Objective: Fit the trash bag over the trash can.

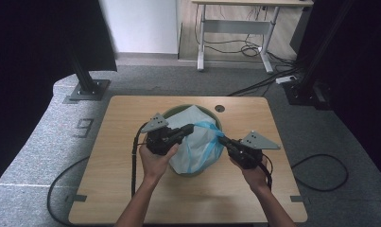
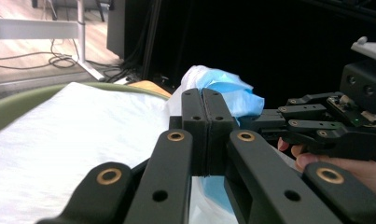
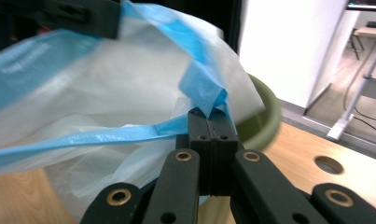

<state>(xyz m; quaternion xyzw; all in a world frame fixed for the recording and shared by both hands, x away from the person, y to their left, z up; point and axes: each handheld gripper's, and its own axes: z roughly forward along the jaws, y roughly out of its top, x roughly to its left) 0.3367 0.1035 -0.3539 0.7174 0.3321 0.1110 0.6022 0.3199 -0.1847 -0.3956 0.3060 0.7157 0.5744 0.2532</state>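
One wooden table (image 1: 131, 189) carries a single round green bin (image 1: 215, 117) near its middle, and over that bin is draped one white plastic bag (image 1: 197, 146) with a blue drawstring band (image 1: 212, 126). Two handheld grippers meet at the bag's upper edge. The left gripper (image 1: 192, 126) reaches in from the bin's left side; in the left gripper view its jaws stand pressed together with the bunched blue and white plastic (image 2: 223, 91) just beyond their tips, and whether any film is pinched between them cannot be told. The right gripper (image 1: 221, 139) comes in from the bin's right side, and in the right gripper view its jaws are clamped tight on a gathered fold of the blue band (image 3: 206, 95), with a strip of the band running away to the left from the tips. A large grey figure "9" (image 1: 84, 126) is marked on the floor left of the table; no brand or label can be read on the bag or bin.
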